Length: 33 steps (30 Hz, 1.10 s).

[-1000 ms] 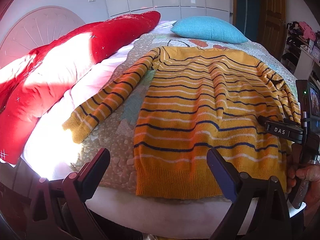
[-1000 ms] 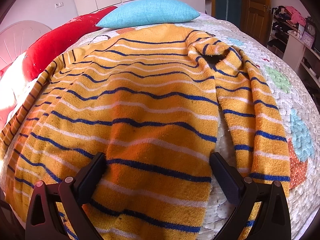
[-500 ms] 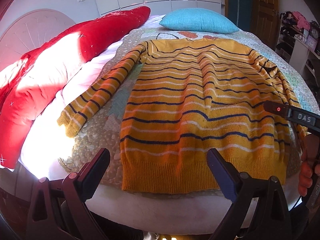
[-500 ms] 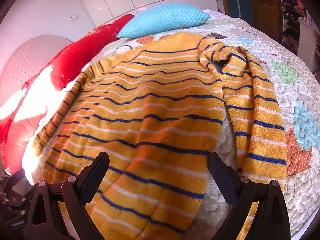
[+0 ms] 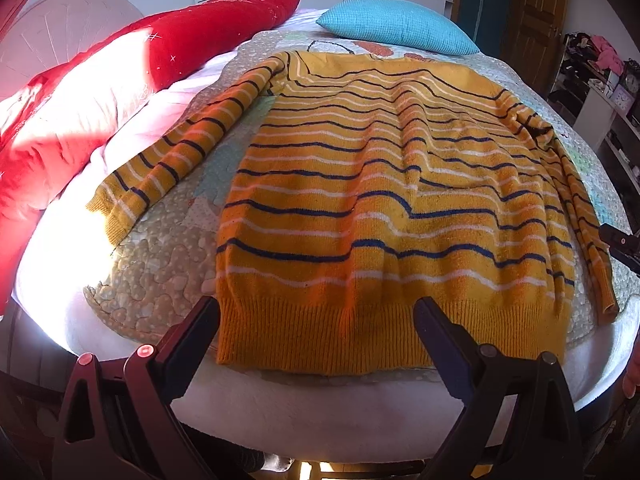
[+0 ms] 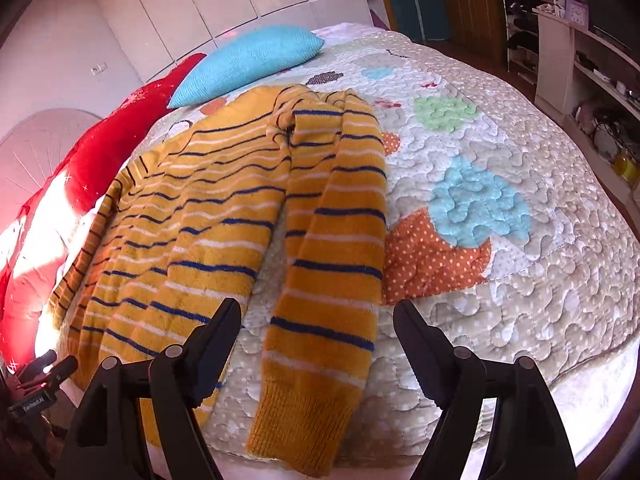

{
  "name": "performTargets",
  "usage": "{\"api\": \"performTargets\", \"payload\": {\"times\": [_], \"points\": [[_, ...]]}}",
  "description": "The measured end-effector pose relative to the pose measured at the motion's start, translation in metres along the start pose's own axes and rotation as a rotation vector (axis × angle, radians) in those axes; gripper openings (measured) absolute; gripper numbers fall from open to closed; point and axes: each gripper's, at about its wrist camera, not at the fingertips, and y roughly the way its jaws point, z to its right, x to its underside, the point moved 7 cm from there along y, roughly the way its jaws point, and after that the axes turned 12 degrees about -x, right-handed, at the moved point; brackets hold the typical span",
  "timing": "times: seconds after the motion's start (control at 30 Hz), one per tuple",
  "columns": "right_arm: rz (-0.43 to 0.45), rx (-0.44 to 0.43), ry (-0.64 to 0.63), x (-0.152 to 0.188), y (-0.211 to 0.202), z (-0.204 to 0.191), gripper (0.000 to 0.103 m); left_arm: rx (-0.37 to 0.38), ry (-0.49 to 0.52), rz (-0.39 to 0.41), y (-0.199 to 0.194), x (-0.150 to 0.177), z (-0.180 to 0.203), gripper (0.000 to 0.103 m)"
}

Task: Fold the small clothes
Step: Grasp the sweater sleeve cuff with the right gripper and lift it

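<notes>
Left gripper (image 5: 316,322) jaws spread wide, empty; right gripper (image 6: 318,326) likewise, empty.

My left camera sits low at the bed's foot edge, looking up the bed across the striped sweater (image 5: 384,200) toward the blue pillow (image 5: 396,32). My right camera looks from the same edge, further right, close over the sweater's right sleeve (image 6: 328,264). Both views share sweater, pillow and quilt (image 6: 500,160).

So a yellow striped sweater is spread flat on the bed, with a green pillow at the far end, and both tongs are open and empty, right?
Nearly. The pillow is turquoise blue, not green, as the left wrist view shows. The sweater does lie flat on the bed, and the left tongs and right tongs are open and empty.
</notes>
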Motion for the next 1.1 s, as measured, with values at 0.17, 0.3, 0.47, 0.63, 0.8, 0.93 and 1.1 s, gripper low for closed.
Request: {"api": "performTargets", "payload": {"times": [0.17,0.3,0.47,0.63,0.8,0.93,1.1], "points": [[-0.045,0.105,-0.076,0.015,0.017,0.0,0.075,-0.003,-0.007,-0.004,0.0,-0.001,-0.003,0.097],[-0.031,0.035,-0.045,0.014,0.009,0.005,0.017,-0.004,-0.017,-0.017,0.003,0.0,-0.007,0.097],[0.073,0.067,0.056,-0.021,-0.037,0.041,0.015,-0.004,-0.031,-0.029,0.006,0.001,-0.011,0.097],[0.176,0.325,0.126,-0.06,-0.08,0.117,0.015,-0.001,-0.04,-0.04,0.008,0.003,-0.012,0.097],[0.155,0.438,0.203,-0.078,-0.081,0.177,0.018,0.007,-0.039,-0.047,0.009,0.005,-0.01,0.097],[0.173,0.436,0.227,-0.082,-0.09,0.18,0.035,0.006,-0.033,-0.043,0.007,0.005,-0.011,0.097],[0.234,0.405,0.251,-0.075,-0.121,0.183,0.042,0.012,-0.048,-0.052,0.011,0.006,-0.015,0.097]]}}
